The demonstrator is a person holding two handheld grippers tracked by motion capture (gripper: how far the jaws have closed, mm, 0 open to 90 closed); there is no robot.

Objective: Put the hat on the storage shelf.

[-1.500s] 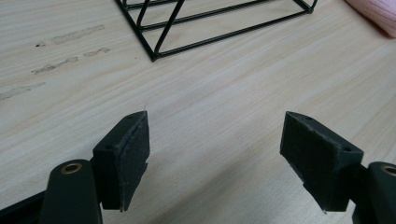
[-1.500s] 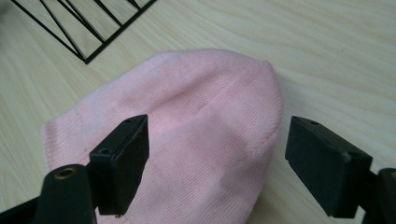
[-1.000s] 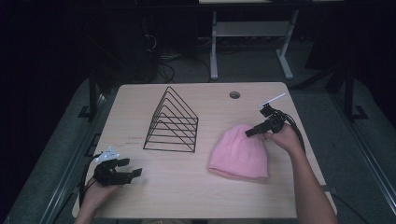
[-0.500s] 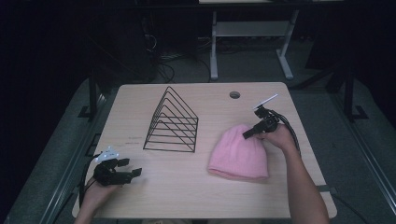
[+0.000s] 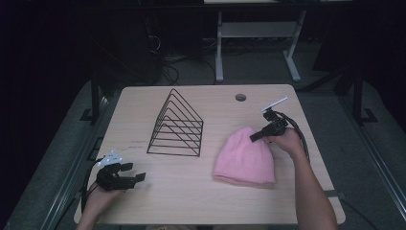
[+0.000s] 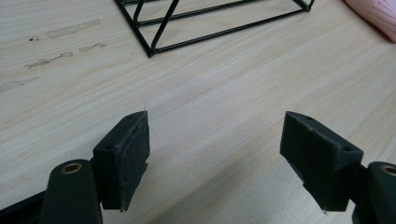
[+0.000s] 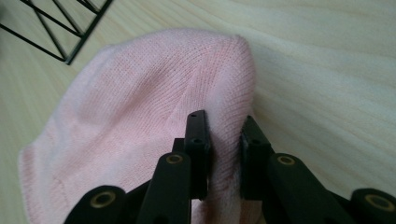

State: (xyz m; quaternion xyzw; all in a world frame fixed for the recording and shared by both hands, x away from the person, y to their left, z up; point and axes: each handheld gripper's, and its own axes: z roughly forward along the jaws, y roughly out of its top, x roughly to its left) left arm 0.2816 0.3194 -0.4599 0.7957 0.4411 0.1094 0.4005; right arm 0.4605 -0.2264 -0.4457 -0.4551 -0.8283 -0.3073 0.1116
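right gripper [image 7: 224,140] has just closed its jaws on the crown of the soft pink knitted beanie [image 5: 245,155]; grasp looks made, lifting it off the desk comes next. left gripper [image 6: 217,154] rests with jaws spread.

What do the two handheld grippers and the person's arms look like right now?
Both the left gripper and the right gripper are black, with two flat dark-padded jaws on arms with brass-coloured rivets. Each trails a black cable; the left carries a pale grey plate. The forearms are bare, with no sleeves.
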